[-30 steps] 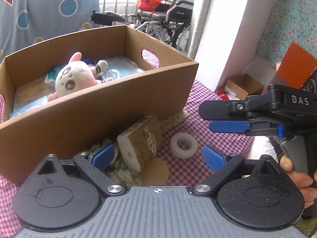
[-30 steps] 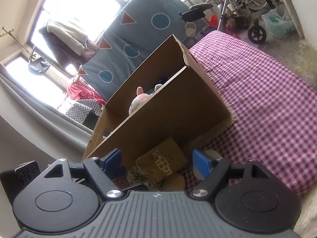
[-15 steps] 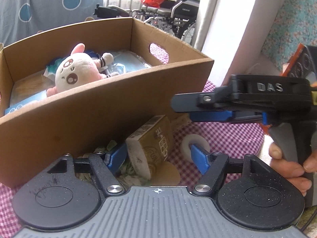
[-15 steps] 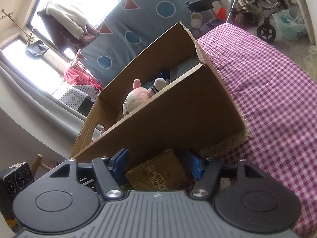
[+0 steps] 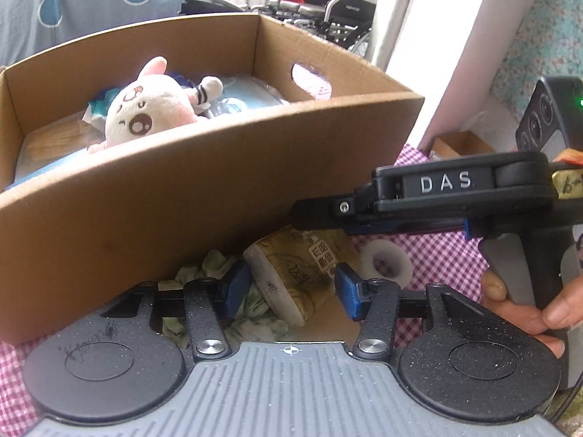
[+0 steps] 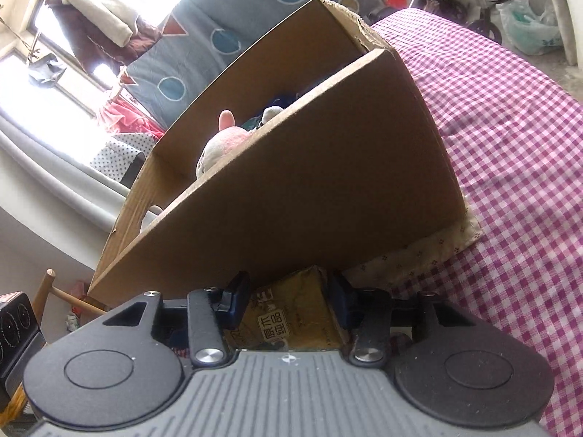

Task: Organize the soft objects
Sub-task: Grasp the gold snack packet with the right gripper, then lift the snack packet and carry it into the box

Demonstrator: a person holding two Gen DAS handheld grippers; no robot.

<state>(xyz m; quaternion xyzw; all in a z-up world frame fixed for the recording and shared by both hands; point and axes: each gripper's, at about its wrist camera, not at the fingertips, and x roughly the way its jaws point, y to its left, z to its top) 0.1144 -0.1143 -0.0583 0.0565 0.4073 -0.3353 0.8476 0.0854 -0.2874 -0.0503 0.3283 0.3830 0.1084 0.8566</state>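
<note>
Now both grippers (image 5: 289, 287) (image 6: 288, 300) flank the tissue pack (image 5: 291, 269)

Brown cardboard box (image 5: 204, 196); pink-white plush (image 5: 145, 116); magenta-white checked tablecloth (image 6: 510, 138); blue claw pads (image 5: 344, 291).

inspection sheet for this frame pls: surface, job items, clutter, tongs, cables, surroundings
Surface: pink gingham tablecloth.
Job's things: tissue pack lying outside the cardboard box; plush rabbit inside the box; green patterned cloth under the pack.
Clutter: white foam ring beside the pack.
Tongs: left tongs straddle the pack, contact unclear; right tongs pressed on the same pack.
Cables: nothing seen.
Surroundings: wheelchair, blue patterned sheet, window.
</note>
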